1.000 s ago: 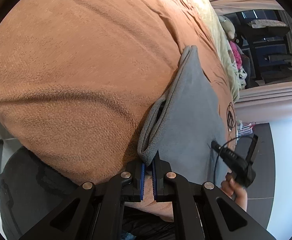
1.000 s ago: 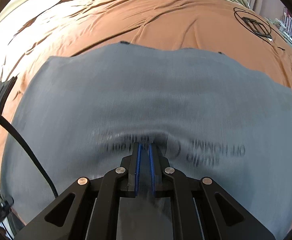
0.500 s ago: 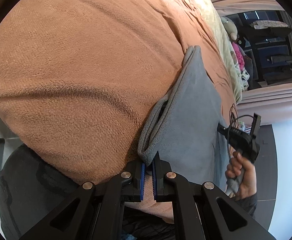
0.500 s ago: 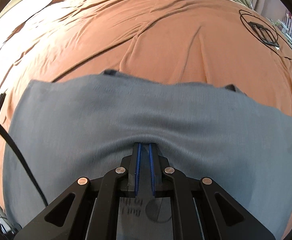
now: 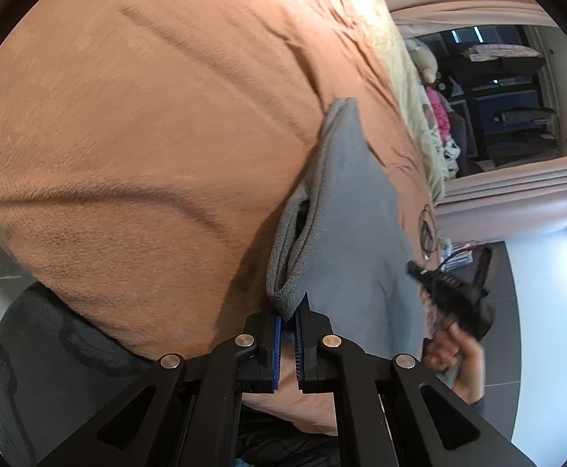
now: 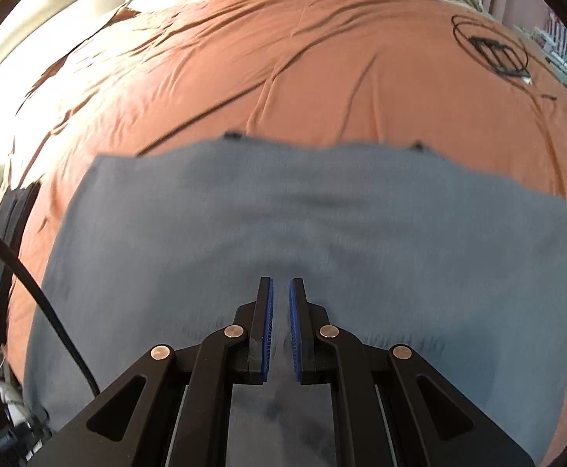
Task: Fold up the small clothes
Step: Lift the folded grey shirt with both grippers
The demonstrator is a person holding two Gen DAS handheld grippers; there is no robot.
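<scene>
Both grippers, left and right, clamped shut on the grey garment at the bed's near edge, mid-fold; next, carry the held edge across.

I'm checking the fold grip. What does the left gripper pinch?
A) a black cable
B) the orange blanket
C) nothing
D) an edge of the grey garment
D: the left gripper is shut on the rolled edge of the grey garment, which lies on the orange blanket.
</scene>
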